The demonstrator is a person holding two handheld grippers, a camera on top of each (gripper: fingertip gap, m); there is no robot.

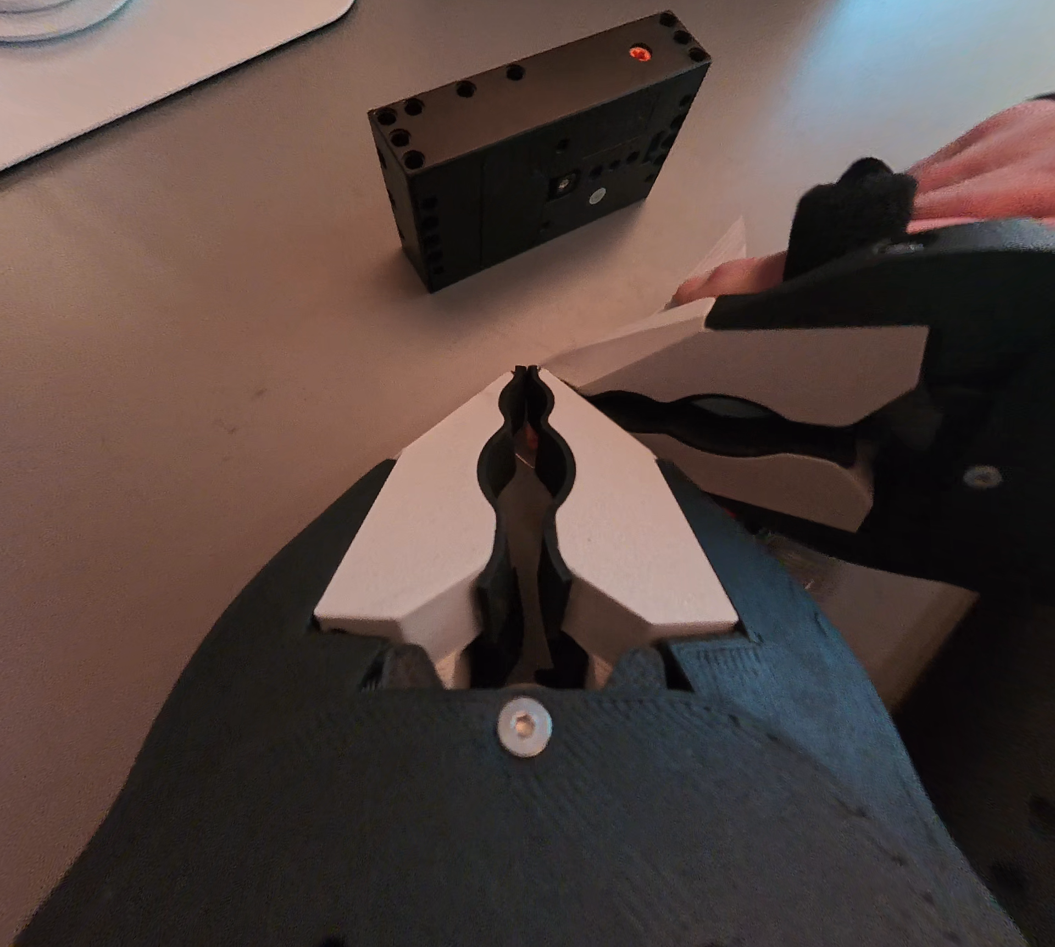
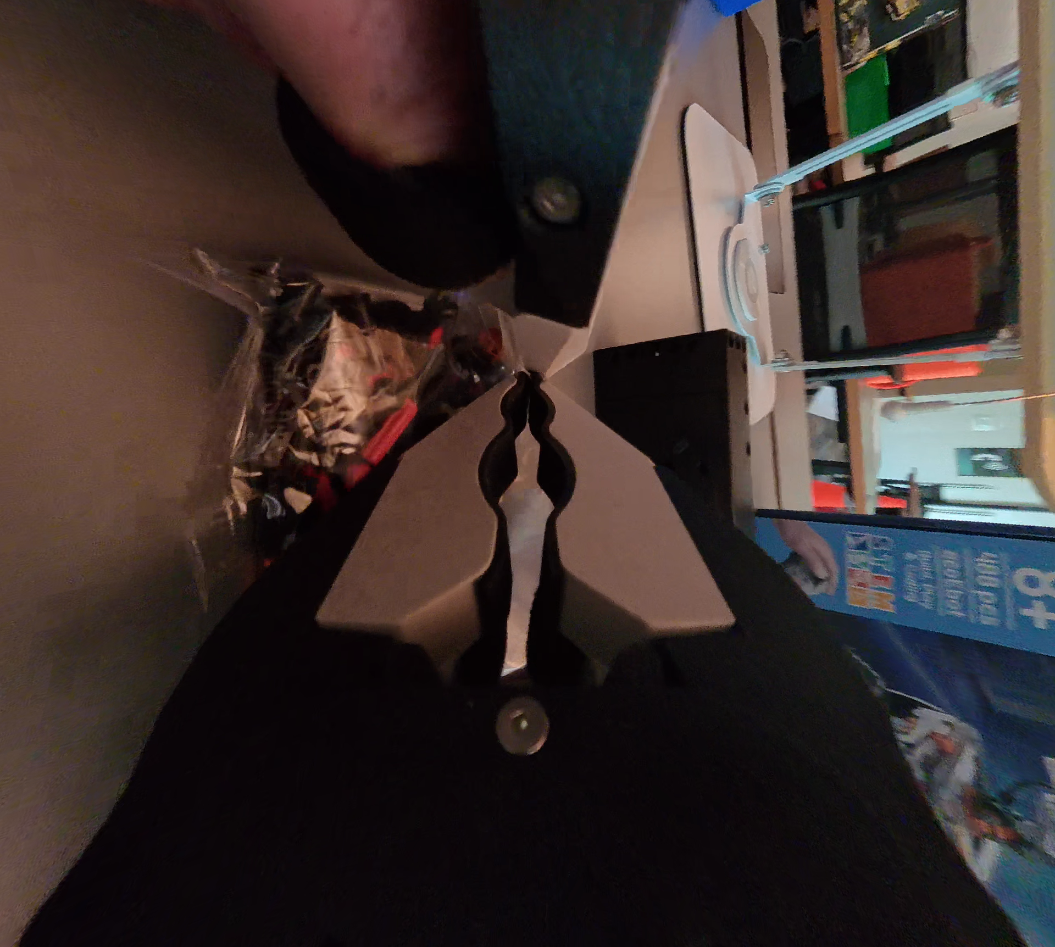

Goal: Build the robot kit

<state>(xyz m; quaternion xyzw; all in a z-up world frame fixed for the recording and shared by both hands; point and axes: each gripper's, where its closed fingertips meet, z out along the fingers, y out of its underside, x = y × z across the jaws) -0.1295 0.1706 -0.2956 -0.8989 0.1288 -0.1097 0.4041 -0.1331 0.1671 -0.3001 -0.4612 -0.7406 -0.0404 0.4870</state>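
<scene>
Left claw nearest the lens, tips clenched over the grey table, a small red bit glimpsed between its pads. Beyond it a black block with holes stands on edge, a white mat at far left. Right claw comes in from the right, tips pinched together, touching the left tips; a clear plastic bag of dark and red parts lies just beside them.

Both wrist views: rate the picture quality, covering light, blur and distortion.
Left wrist view: dim warm light, a cool bluish glare at the table's top right; the black block is fairly sharp, the right gripper slightly motion-blurred. Right wrist view: rolled sideways, darker, smeared at the edges; the hand up close is out of focus, and the clear bag is soft.
</scene>
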